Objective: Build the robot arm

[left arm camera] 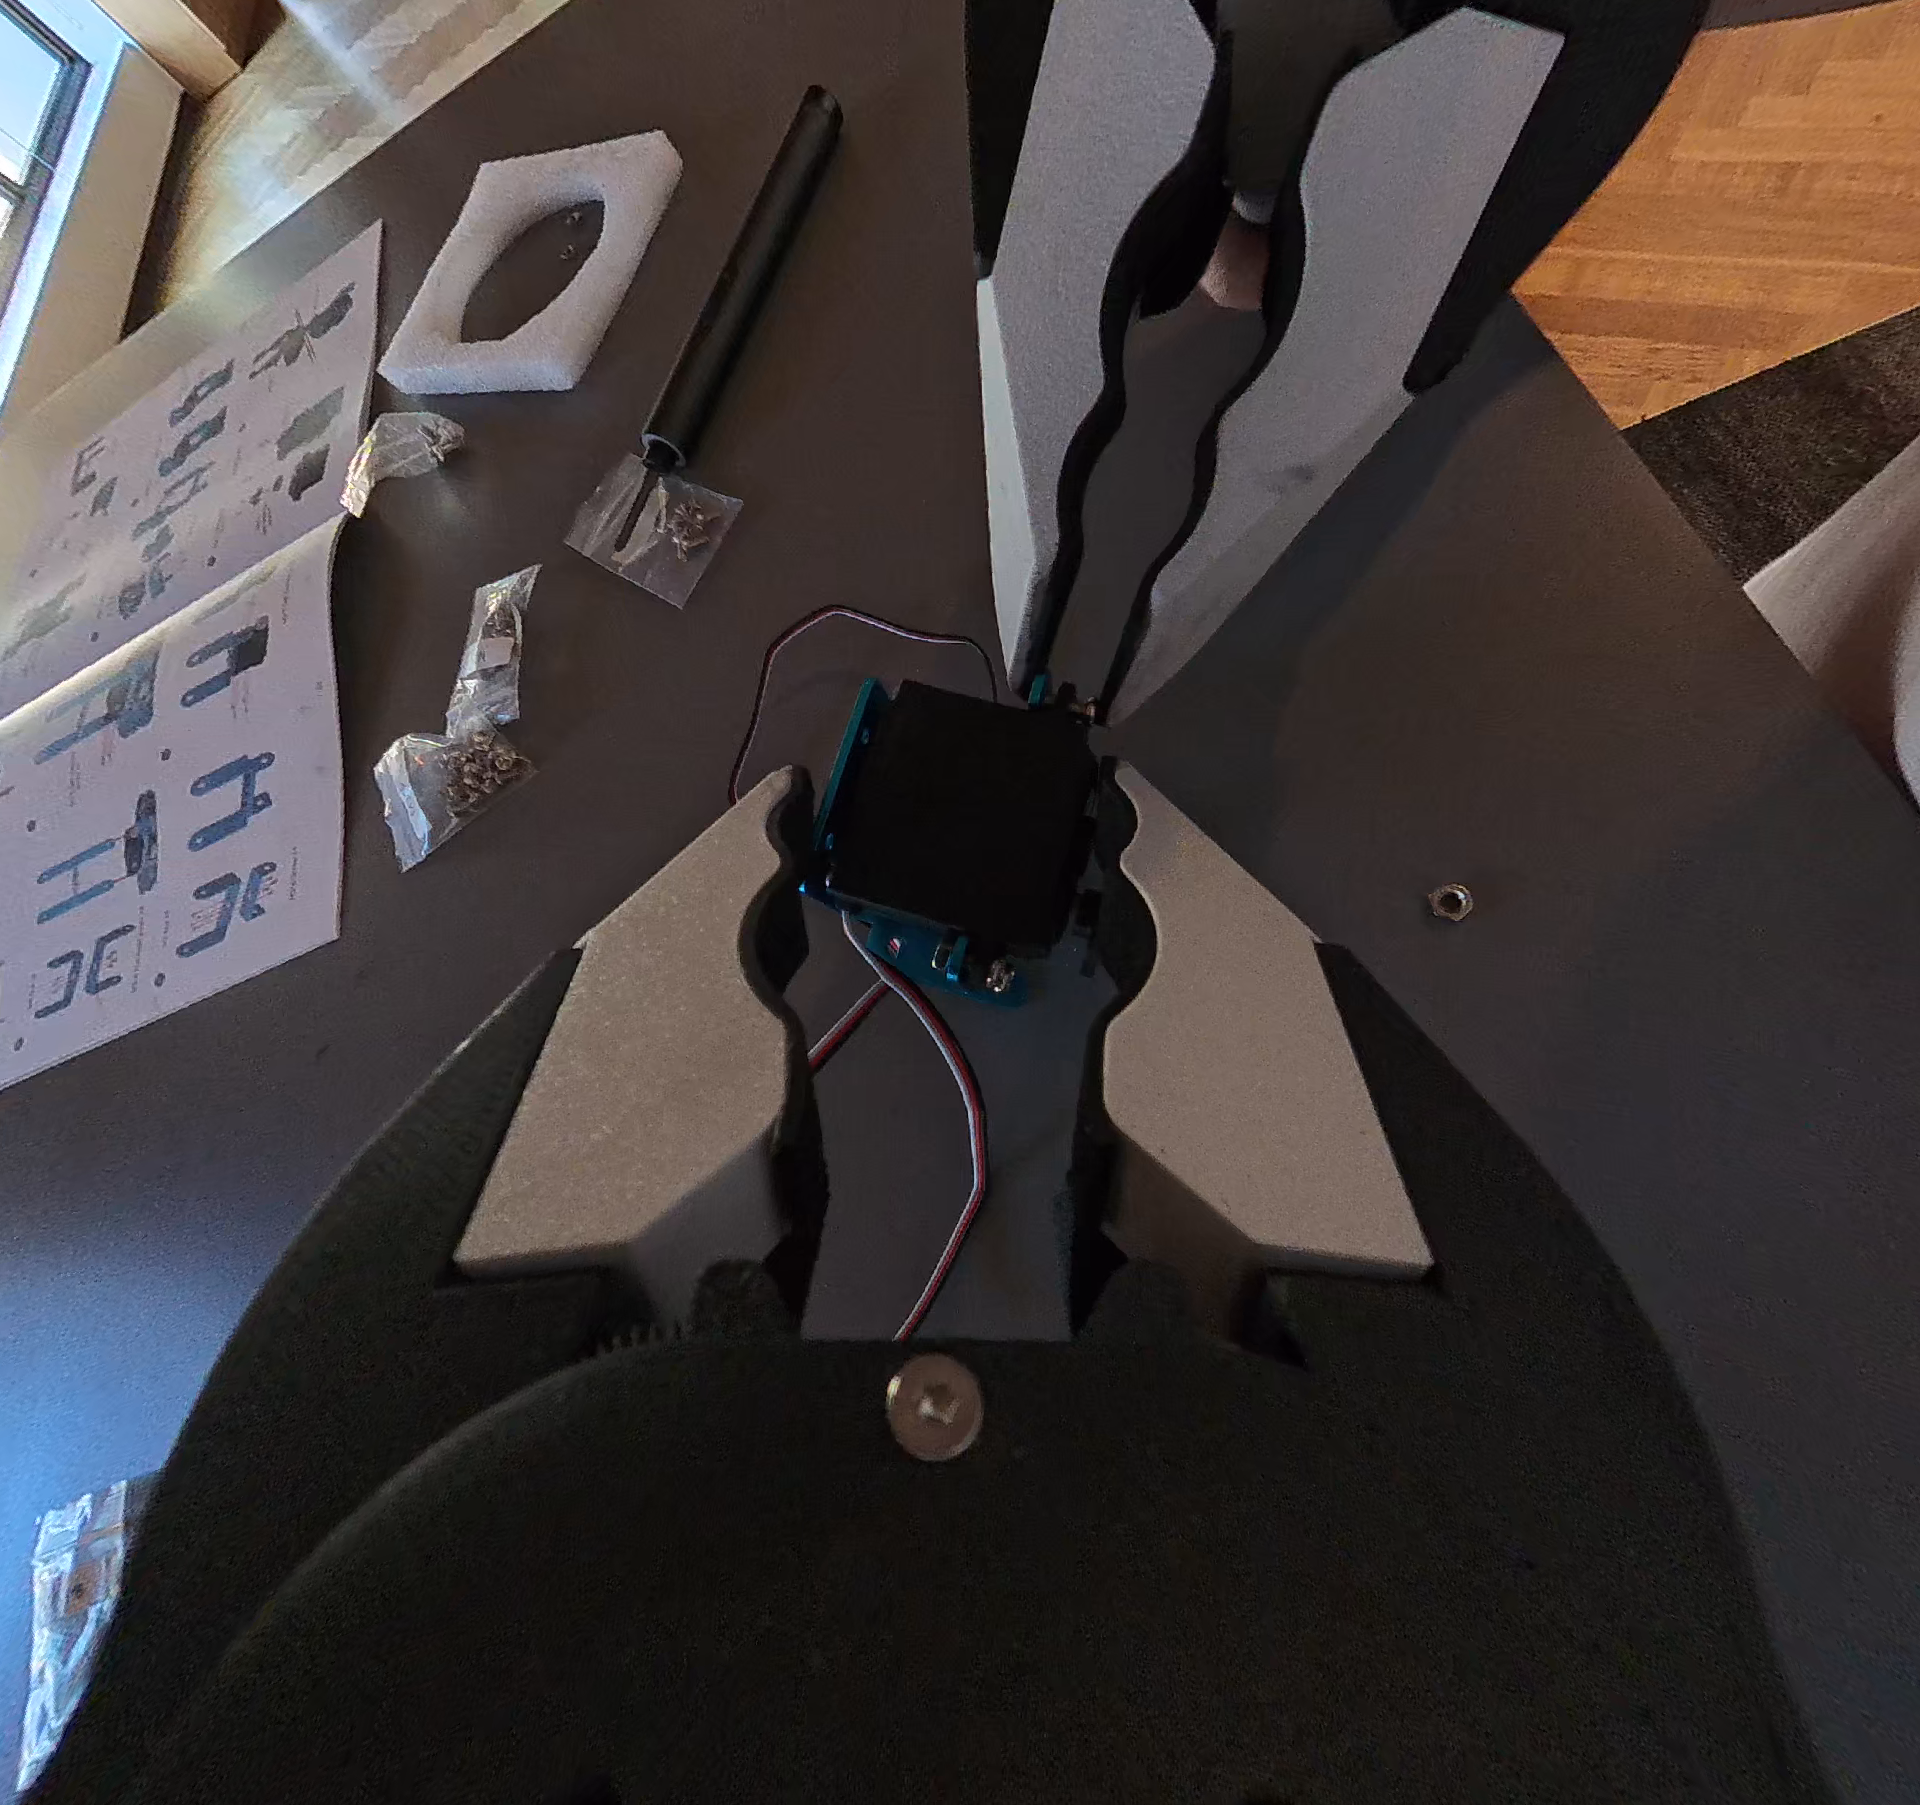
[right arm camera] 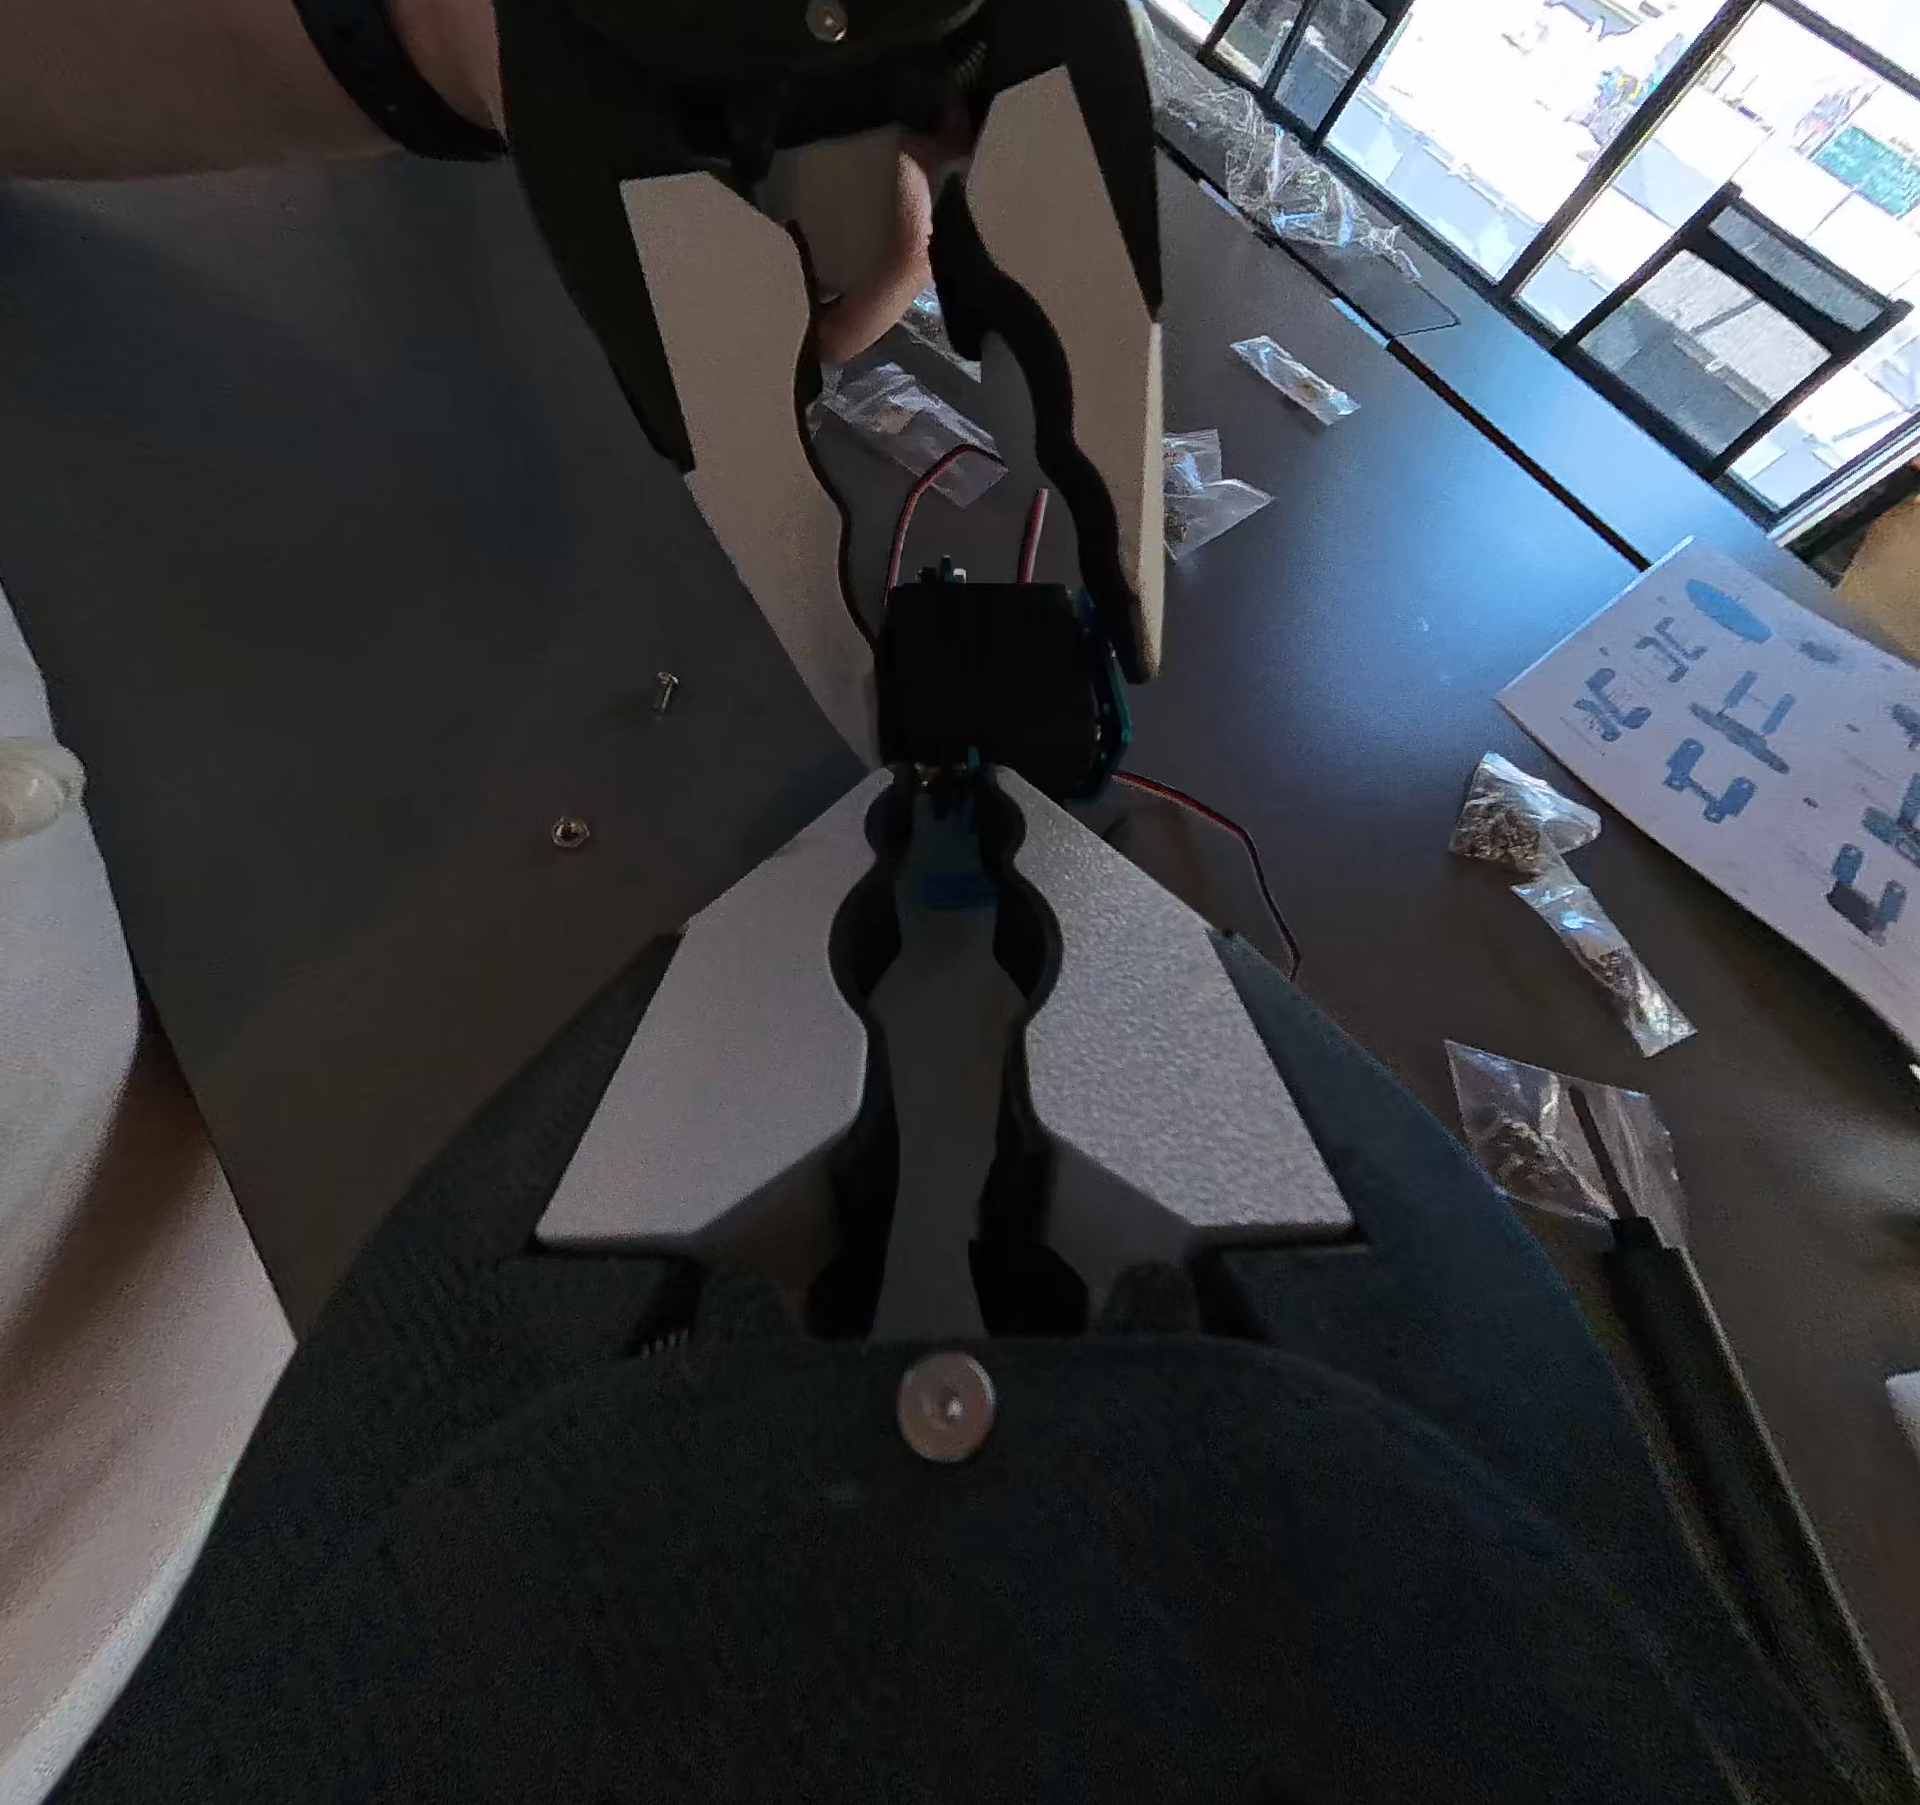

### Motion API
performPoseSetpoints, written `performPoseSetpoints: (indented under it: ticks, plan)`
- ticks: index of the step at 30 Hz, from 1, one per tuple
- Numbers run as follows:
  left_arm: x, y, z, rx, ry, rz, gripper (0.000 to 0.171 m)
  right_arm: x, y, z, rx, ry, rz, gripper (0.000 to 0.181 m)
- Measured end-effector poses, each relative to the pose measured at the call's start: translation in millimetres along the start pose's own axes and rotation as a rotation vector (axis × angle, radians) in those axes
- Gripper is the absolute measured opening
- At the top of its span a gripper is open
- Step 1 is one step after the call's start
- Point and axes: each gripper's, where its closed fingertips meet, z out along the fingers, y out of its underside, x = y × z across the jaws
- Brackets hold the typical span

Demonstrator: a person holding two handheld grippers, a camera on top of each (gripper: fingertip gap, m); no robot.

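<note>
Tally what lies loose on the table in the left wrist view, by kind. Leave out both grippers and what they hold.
Small plastic bags of hardware: 5
White foam frame: 1
Black rod: 1
Open printed booklet: 1
Loose nut: 1
Total: 9

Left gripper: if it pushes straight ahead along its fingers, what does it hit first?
The left gripper is already shut on the black servo in its blue bracket. Straight on, that load would probably meet the right gripper, whose tips sit at the servo's far corner. Depth there is unclear.
</note>
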Motion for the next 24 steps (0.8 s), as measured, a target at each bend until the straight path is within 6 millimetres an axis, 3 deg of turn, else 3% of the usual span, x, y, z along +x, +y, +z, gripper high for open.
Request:
performPoseSetpoints:
  ticks: [7, 13, 24]
  plan:
    - [0.1, 0.0, 0.0, 0.002, -0.005, 0.014, 0.055, 0.2, 0.1, -0.4, 0.038, -0.025, 0.173, 0.013]
    - [0.8, -0.5, 0.2, 0.006, 0.007, 0.02, 0.055, -0.2, 0.8, -0.9, 0.025, -0.02, 0.041, 0.013]
    - [-2.0, 0.4, 2.0, -0.035, -0.01, 0.008, 0.054, 4.1, 2.0, -0.5, 0.003, 0.015, 0.184, 0.013]
